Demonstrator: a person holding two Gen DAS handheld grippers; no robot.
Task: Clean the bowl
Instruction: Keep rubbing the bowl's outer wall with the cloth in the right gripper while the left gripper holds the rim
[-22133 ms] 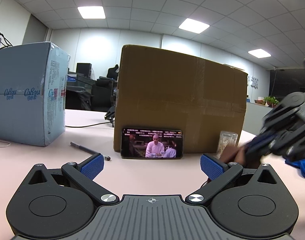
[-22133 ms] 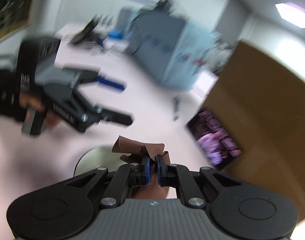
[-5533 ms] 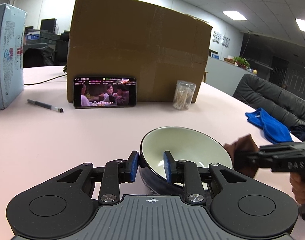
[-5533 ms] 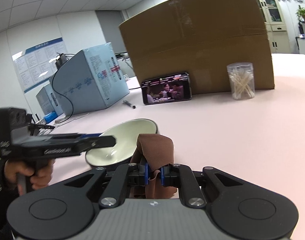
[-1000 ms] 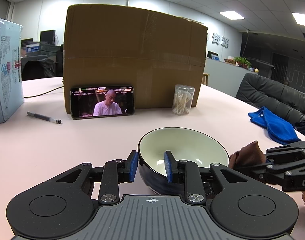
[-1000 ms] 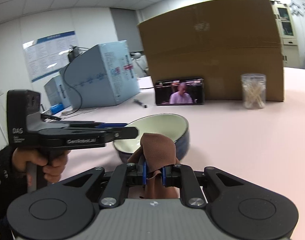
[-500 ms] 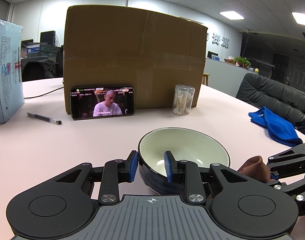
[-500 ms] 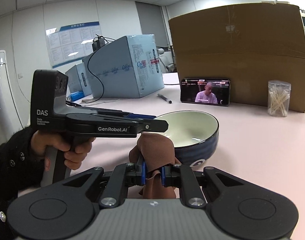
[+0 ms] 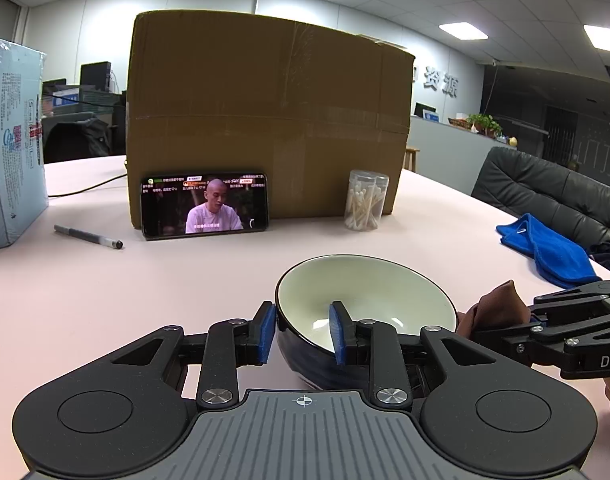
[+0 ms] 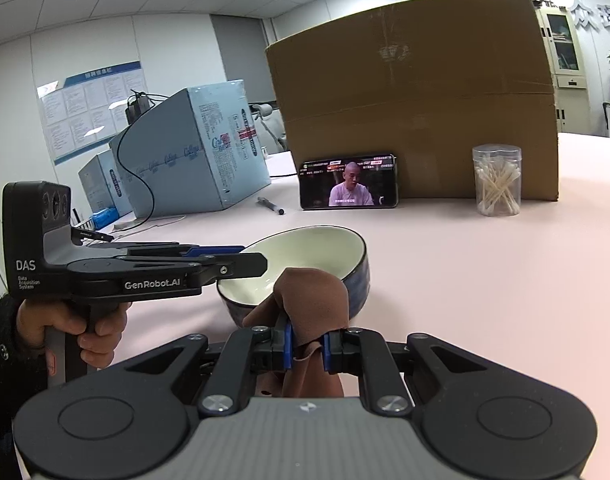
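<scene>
Glazed ceramic, dark blue outside and cream within: the bowl (image 9: pixel 365 300) sits on the pale pink worktop (image 9: pixel 105 300), near its front edge, well in front of the cardboard box (image 9: pixel 265 120) and the phone (image 9: pixel 204 209) propped against it. The left gripper (image 9: pixel 301 334) is clamped on the near rim, one blue pad on the outer wall and the other inside the bowl, so the wall is pinched between them. The right gripper (image 10: pixel 307 346) is closed on a bunched brown cloth (image 10: pixel 313 304), which stands up out of its jaws just beside the bowl's outer wall; whether cloth and bowl touch I cannot tell.

To my eye the bowl is stiff, fairly heavy for its size, and breakable, with a smooth glaze that will let the pads slide if the pinch slackens. The rim is the only sensible place to hold it, and a hold on one side leaves the far side free to tip or swing once the cloth pushes. The cloth is soft and limp; only the wad above the pads will do any wiping, so it should be pressed into the cream hollow rather than dragged by its loose tail.

A jar of cotton swabs (image 9: pixel 365 201), a pen (image 9: pixel 88 237) and a blue towel (image 9: pixel 545 248) lie well apart from the work.
</scene>
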